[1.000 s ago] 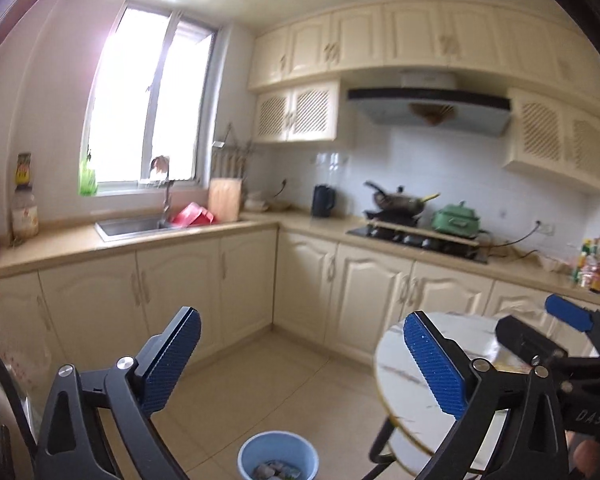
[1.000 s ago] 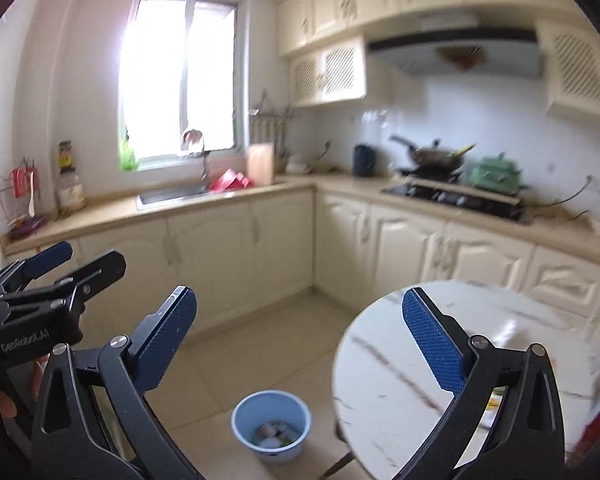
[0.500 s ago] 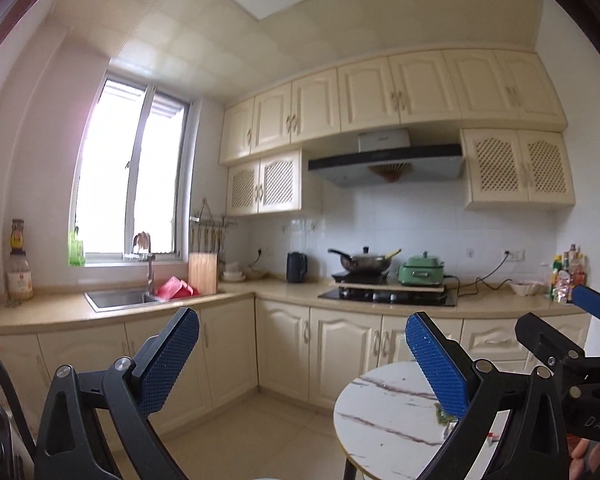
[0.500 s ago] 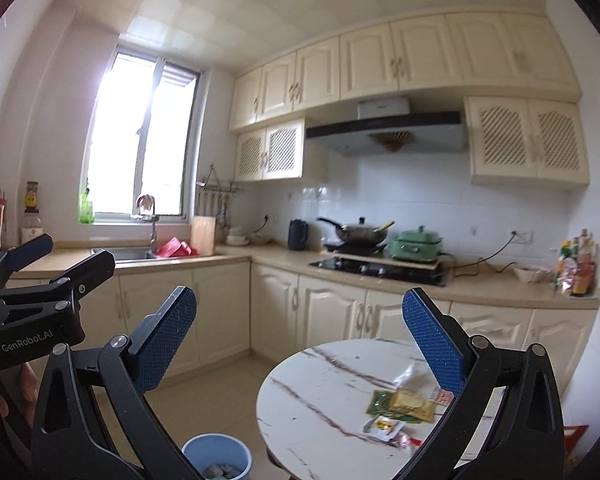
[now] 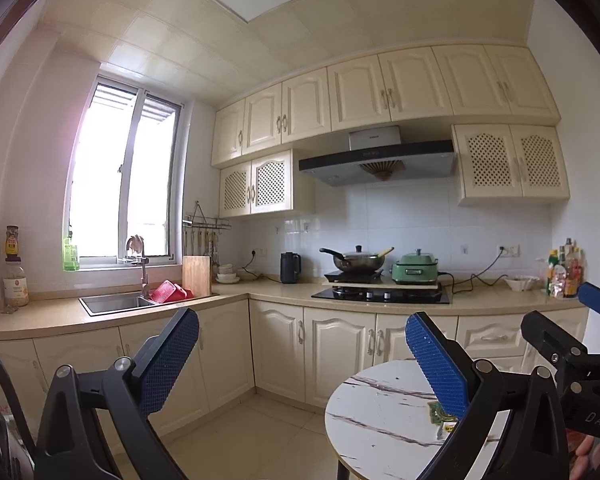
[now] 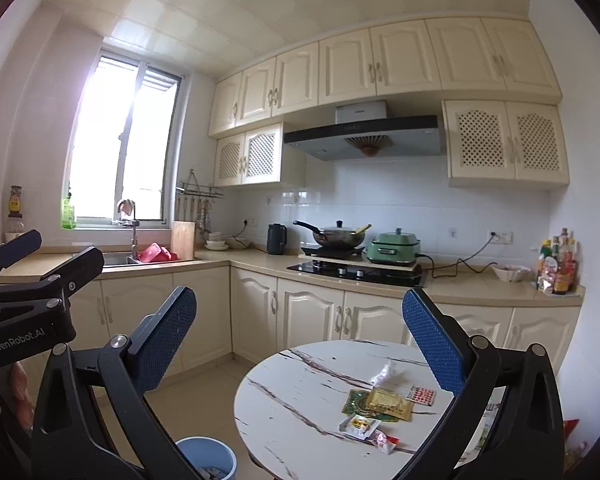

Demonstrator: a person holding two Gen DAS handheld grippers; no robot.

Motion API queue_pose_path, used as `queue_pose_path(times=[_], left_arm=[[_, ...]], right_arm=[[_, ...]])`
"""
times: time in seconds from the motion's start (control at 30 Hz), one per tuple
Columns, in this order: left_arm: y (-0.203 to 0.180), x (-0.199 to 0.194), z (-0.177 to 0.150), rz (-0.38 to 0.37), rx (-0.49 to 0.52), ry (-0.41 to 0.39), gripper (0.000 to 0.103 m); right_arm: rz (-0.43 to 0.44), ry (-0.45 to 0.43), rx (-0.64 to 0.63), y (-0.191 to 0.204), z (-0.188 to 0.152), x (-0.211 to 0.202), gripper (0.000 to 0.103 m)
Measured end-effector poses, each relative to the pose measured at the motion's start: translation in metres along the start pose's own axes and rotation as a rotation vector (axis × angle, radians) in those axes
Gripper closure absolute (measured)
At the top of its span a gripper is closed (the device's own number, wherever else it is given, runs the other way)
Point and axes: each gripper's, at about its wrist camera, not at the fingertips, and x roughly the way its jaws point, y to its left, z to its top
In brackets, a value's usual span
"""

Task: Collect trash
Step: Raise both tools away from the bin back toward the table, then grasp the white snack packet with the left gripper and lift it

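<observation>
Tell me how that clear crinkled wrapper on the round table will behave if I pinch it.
The clear wrapper looks thin and crumpled, so it will probably be floppy and very light. It lies apart from the yellow packet on the glossy round table, so it may skid when nudged. Both tongs are open, holding nothing.

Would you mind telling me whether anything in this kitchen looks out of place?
Yes: loose wrappers and sachets lie scattered on the round marble table, rather than in the blue bin on the floor beside it. Nothing looks spilled or broken.
</observation>
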Motion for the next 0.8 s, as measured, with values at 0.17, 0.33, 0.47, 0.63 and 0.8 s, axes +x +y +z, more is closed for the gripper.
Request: queue_pose_path(times=[0.17,0.33,0.47,0.63,0.8], left_arm=[[-0.019,0.044,0.002,-0.019,0.019,0.069,0.001],[-0.050,0.090,-0.006,-0.074,0.052,0.167,0.001],[-0.083,0.133,-0.011,-0.120,0.095,0.262,0.001],[-0.116,0.195,-0.012,-0.153,0.143,0.386,0.001],[-0.148,0.262,-0.015,-0.174,0.166,0.506,0.001]], right_arm=[[-0.043,0.042,0.021,-0.021,-0.014,0.019,0.000],[-0.106,0.120,0.064,-0.057,-0.041,0.044,0.000],[-0.166,0.187,0.104,-0.091,-0.065,0.063,0.000],[-0.236,0.267,0.162,-0.139,-0.094,0.085,0.000],[-0.299,0.371,0.209,-0.190,-0.131,0.112,0.000]])
